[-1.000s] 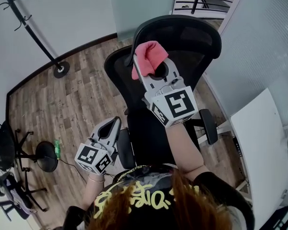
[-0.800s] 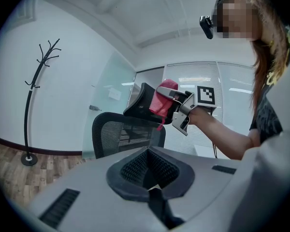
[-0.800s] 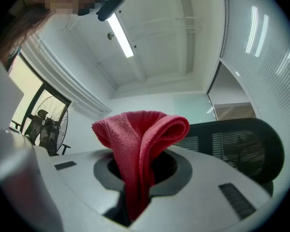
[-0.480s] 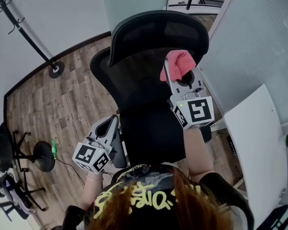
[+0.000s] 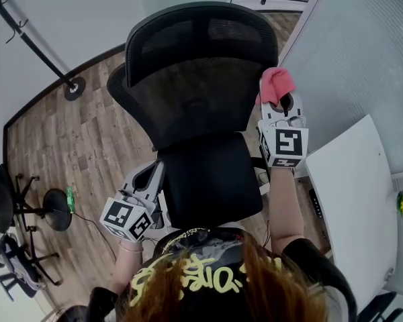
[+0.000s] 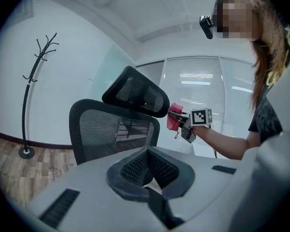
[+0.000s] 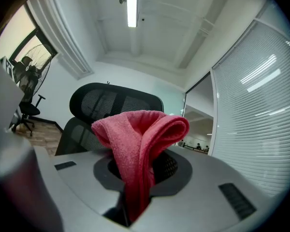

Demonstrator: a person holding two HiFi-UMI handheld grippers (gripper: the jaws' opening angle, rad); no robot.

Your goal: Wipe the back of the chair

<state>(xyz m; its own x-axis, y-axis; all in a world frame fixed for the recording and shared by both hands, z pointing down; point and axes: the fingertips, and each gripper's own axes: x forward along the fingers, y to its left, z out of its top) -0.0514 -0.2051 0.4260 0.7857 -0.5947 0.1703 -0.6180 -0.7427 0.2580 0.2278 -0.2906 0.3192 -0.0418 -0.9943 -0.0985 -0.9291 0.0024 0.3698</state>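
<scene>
The black mesh chair back [image 5: 188, 99] with its headrest [image 5: 201, 35] stands in front of me, above the seat [image 5: 211, 180]. My right gripper [image 5: 278, 98] is shut on a pink cloth [image 5: 277, 82] at the back's right edge, just below the headrest. In the right gripper view the cloth [image 7: 140, 134] bulges up from the right gripper [image 7: 140, 178], with the headrest [image 7: 111, 103] behind it. My left gripper [image 5: 151, 176] hangs low beside the seat's left side, shut and holding nothing. The left gripper [image 6: 150, 170] looks toward the mesh back [image 6: 106, 134] and the cloth [image 6: 174, 116].
A white desk [image 5: 352, 206] stands close on the right, under a glass wall with blinds [image 5: 363, 59]. A coat stand [image 5: 27, 39] rises at the back left. Another chair's base [image 5: 54, 213] and a small green object [image 5: 70, 198] sit on the wood floor at left.
My right gripper has carried the pink cloth to the right, from the middle of the chair back to its right edge. The left gripper has hardly moved.
</scene>
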